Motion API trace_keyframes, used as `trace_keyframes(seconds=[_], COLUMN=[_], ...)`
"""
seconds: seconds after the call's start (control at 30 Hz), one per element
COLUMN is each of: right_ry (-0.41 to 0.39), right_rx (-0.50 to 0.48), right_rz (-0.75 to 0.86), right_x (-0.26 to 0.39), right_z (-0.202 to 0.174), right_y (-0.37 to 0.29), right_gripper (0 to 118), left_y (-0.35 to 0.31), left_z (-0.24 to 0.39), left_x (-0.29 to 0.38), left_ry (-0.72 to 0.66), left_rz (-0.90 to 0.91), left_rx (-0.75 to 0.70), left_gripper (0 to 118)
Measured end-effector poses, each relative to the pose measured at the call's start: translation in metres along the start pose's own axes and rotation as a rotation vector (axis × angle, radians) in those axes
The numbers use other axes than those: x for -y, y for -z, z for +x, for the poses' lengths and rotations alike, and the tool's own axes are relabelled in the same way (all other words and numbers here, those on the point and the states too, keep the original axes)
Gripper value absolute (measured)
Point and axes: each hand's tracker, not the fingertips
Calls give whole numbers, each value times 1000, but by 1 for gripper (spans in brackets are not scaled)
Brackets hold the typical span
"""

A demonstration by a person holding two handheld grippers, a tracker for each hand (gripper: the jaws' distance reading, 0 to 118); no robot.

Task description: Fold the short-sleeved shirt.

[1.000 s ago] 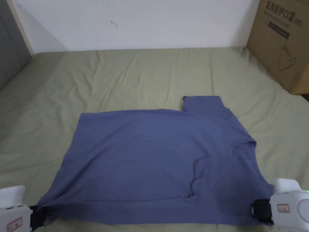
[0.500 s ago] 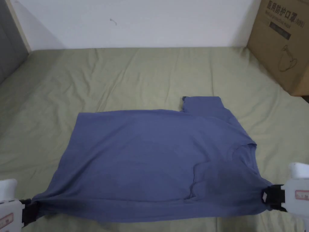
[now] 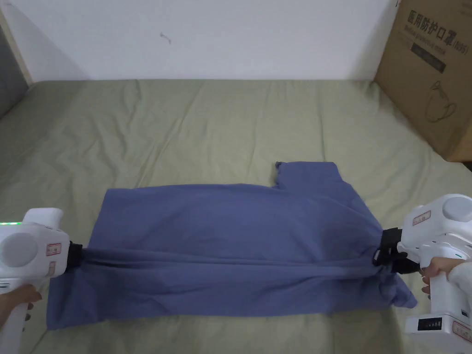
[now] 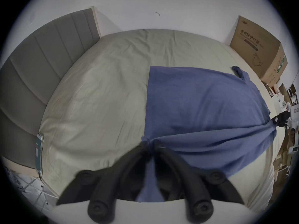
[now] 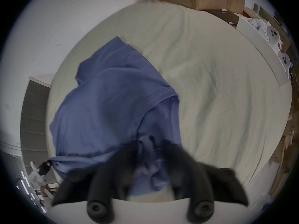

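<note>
So over on the left side, the left claw [image 3: 76, 255] is pinched tight onto a bunched bit of the blue short-sleeved shirt [image 3: 221, 230] at its hem end. In the left gripper view both jaws close right in on a little knot of fabric [image 4: 149, 144], so that's a real grip and not just a nudge. It's held up off the bed [image 3: 184, 124], which is why the cloth below it hangs down in a flap toward the near edge.

Moving across the middle, there's a taut ridge of fabric running straight from one claw to the other. Looks to me like both ends are being pulled apart on purpose, so the near long side can be carried over as one straight fold line instead of a saggy mess. The far half of the shirt lies flat on the green sheet, with one sleeve [image 3: 306, 173] sticking out toward the wall.

On the right, the right claw [image 3: 385, 253] is clamped on the shoulder end, near the collar area; in the right gripper view there's fabric bunched between its jaws [image 5: 150, 148], though it's a bit blurry. A cardboard box [image 3: 428, 69] sits at the far right corner, well away from everything.

My guess is it's mid lengthwise fold, with plenty left to do.
</note>
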Motion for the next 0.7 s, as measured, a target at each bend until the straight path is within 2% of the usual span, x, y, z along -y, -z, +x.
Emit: trace_keyframes(seconds=[0.07, 0.1, 0.13, 0.27, 0.3, 0.33, 0.37, 0.4, 0.43, 0.47, 0.5, 0.53, 0.63, 0.7], right_ry=[-60, -98, -124, -164, -169, -176, -186, -191, -192, -197, -187, -181, -287, -302], right_rx=[88, 101, 98, 73, 67, 57, 44, 32, 29, 23, 28, 35, 69, 61], right_rz=[19, 41, 69, 154, 163, 174, 194, 224, 230, 232, 237, 235, 231, 210], right_x=[0, 3, 5, 31, 41, 52, 65, 79, 91, 105, 116, 127, 152, 160], right_z=[-1, 0, 1, 10, 12, 15, 18, 20, 22, 23, 24, 24, 16, 10], right_y=[1, -3, -9, -47, -56, -67, -76, -84, -89, -92, -91, -91, -85, -80], right_gripper=[75, 88, 88, 88, 87, 86, 85, 77, 52, 26, 6, 5, 1, 1], left_y=[6, 7, 4, -21, -31, -42, -51, -59, -65, -69, -72, -74, -74, -70], left_z=[3, 2, 1, -9, -13, -15, -16, -16, -18, -17, -14, -12, -12, -13], left_x=[2, 4, 8, 33, 43, 55, 66, 78, 88, 100, 111, 119, 134, 130], left_ry=[11, 17, 13, -45, -66, -94, -106, -115, -121, -120, -120, -118, -139, -157], left_rz=[-23, -29, -27, 3, 16, 38, 53, 63, 61, 55, 59, 59, 75, 58], left_rx=[-52, -43, -37, 0, 13, 38, 66, 80, 75, 73, 72, 72, 67, 82], left_gripper=[48, 76, 93, 91, 89, 77, 58, 35, 7, 3, 1, 0, 0, 0])
